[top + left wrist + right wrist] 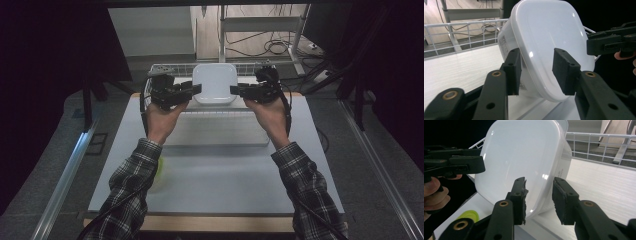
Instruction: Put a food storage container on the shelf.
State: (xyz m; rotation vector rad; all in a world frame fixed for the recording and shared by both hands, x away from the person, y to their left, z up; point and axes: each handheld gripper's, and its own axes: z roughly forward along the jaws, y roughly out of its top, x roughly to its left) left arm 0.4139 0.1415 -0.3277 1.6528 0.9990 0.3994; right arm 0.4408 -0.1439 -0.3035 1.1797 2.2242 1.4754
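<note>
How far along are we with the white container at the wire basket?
Done: both grippers have closed in on the white plastic container, one at each side. In hand: the left gripper and the right gripper straddle its rim, jaws open, so no firm grip shows. Left: clamping it and moving it relative to the wire basket; its destination is unclear.

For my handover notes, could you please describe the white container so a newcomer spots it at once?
At the far edge of the table stands a wire basket. The white container sits there between both tongs: square, round-cornered, its glossy lid tilted toward the person.
</note>
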